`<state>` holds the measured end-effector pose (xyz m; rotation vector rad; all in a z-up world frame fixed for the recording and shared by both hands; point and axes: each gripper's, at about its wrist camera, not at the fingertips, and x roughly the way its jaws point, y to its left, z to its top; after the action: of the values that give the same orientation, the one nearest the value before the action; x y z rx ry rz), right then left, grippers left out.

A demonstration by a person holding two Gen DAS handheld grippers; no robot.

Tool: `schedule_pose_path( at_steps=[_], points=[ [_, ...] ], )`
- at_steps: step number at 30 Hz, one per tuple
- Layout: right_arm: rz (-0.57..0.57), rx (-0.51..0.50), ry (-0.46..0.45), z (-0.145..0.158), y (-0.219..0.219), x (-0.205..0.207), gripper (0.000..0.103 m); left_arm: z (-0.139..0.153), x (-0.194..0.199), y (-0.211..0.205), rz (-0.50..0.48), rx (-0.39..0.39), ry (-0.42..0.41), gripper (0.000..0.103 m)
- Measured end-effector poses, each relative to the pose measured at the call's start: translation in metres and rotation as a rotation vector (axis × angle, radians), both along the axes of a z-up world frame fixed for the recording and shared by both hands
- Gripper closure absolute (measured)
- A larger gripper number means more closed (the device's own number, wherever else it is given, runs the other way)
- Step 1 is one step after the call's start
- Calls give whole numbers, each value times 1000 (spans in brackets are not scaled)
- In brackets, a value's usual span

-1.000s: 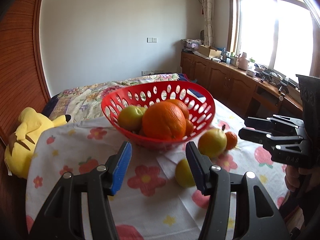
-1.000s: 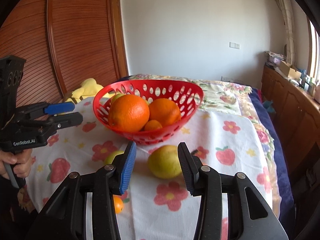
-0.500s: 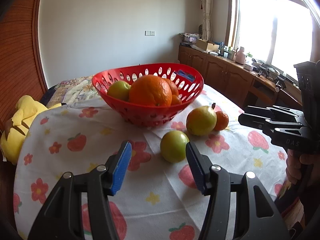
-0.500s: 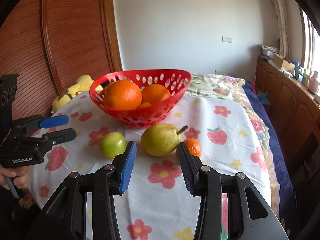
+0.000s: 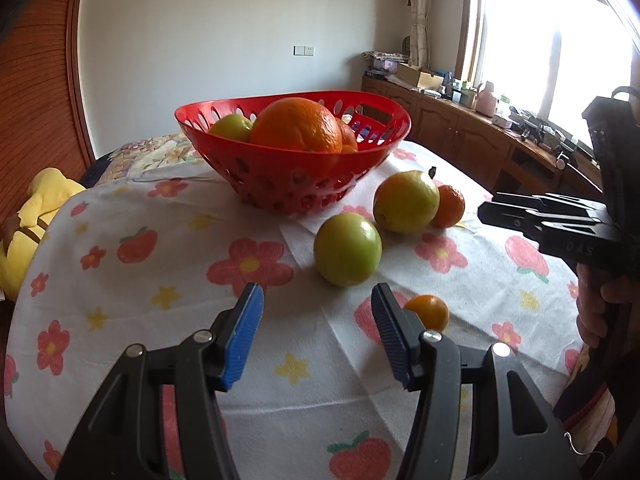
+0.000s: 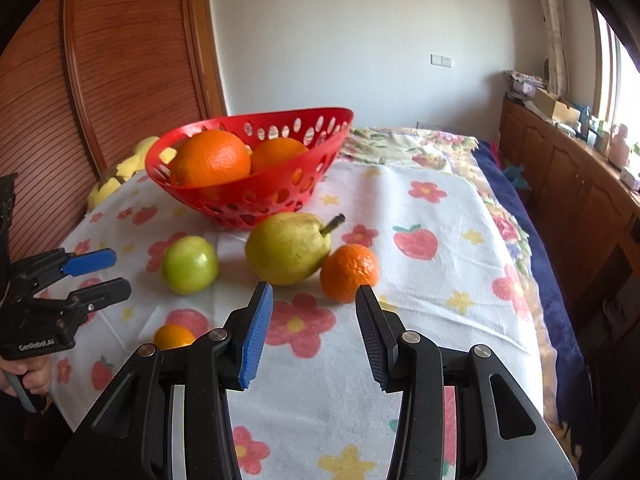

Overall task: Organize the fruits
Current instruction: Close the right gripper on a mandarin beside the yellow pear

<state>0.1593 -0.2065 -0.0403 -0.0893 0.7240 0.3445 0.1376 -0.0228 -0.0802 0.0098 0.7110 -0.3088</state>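
A red basket on the flowered cloth holds large oranges and a green fruit. In front of it lie a green apple, a yellow pear, a mandarin touching the pear, and a small mandarin. My left gripper is open and empty, just short of the apple. My right gripper is open and empty, just short of the pear and mandarin.
A yellow plush toy lies at the cloth's left edge by a wooden panelled wall. Wooden cabinets with clutter run under the window on the right. The bed's blue edge drops off on the right.
Both grippers have pulled back and dropped lower; the basket and loose fruit now sit further ahead, and the small mandarin has come into view. Both grippers stayed open.
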Motion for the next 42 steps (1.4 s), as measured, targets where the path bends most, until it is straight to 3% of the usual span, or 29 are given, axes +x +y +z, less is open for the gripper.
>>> schedule_pose_path(
  at_steps=[28, 42],
  points=[
    [-16, -79, 131, -34, -1, 62, 55, -3, -10, -29, -80, -2, 24, 46],
    [-19, -5, 118, -27, -20, 37, 60, -5, -10, -37, -116, 0, 40, 46]
  ],
)
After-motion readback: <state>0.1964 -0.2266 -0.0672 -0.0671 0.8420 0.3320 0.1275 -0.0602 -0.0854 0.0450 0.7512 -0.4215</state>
